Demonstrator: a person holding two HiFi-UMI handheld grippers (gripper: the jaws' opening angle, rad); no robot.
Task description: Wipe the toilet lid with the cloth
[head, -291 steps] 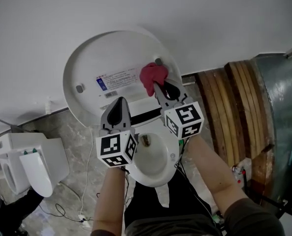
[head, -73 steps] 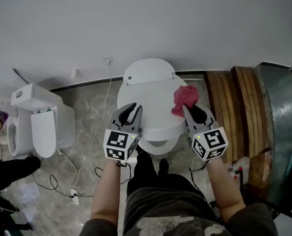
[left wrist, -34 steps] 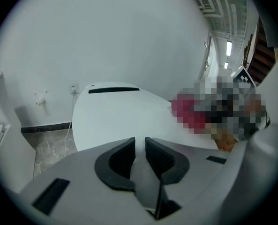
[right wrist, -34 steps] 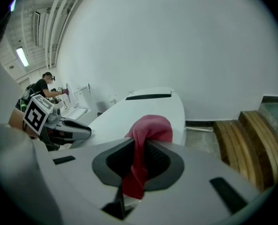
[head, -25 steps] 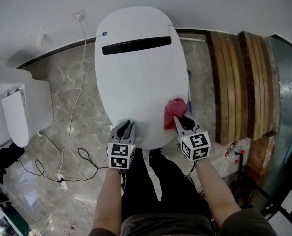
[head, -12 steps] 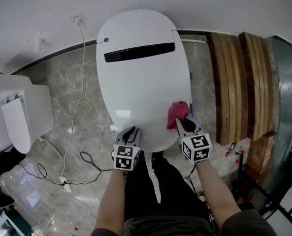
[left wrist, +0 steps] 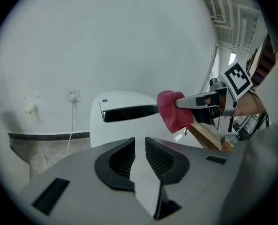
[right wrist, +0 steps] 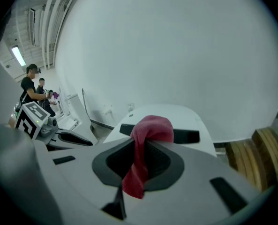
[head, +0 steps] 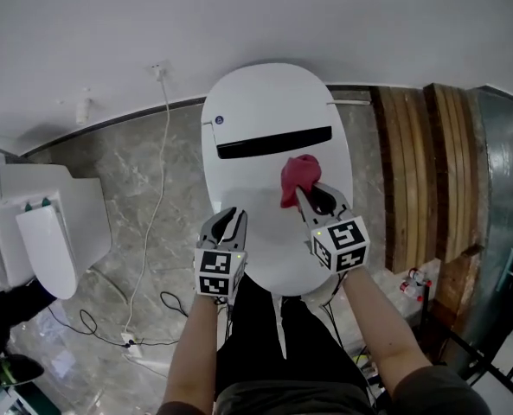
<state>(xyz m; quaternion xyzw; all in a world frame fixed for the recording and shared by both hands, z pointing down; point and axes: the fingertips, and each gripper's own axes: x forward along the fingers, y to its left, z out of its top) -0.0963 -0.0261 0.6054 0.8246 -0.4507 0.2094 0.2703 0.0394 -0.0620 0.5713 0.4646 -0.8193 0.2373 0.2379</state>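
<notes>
The left gripper (head: 231, 218) hung over the toilet lid (head: 265, 111), jaws narrowly apart and empty. The right gripper (head: 305, 194) pinched the red cloth (head: 298, 175) at mid-lid. Wooden planks (head: 412, 171) lay at three o'clock, a second toilet (head: 57, 232) at nine.

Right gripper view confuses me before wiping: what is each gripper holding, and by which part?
Right gripper pinches the red cloth partway along, bunch ahead, tail behind. Left gripper holds nothing.

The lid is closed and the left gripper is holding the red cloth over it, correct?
Not quite. The right gripper holds the red cloth, pinched between its fingers, as the right gripper view shows. The left gripper has nothing between its fingers. The toilet lid is closed.
</notes>
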